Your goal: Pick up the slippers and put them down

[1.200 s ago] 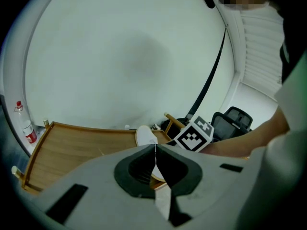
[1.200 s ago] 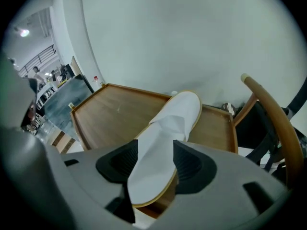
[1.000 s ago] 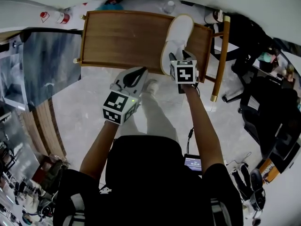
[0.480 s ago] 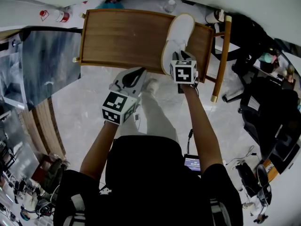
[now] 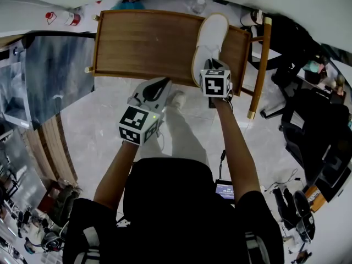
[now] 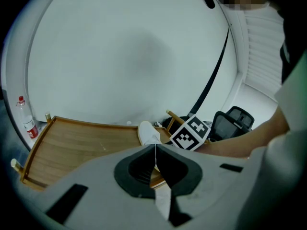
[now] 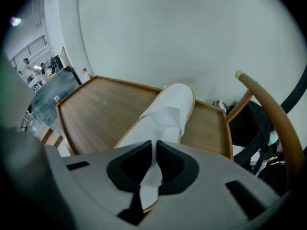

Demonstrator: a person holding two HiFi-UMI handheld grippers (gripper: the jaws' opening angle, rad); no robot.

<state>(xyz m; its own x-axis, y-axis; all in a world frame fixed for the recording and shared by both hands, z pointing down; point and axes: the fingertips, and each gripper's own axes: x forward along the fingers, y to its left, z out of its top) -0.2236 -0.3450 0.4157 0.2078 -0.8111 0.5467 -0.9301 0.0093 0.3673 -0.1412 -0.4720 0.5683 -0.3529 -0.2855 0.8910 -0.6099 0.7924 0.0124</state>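
Wooden bench (image 5: 143, 43) held a soft, light slipper (image 5: 212, 34); we took its heel end, right gripper (image 7: 155, 147) jaws just closed onto it, left gripper (image 6: 155, 150) jaws together, empty.

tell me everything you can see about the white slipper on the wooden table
The slipper is white, soft cloth with a tan edge round its sole. It lies flat near the right end of the wooden table, toe away. The right hand-held gripper pinches its upper; its jaws have just been closing.
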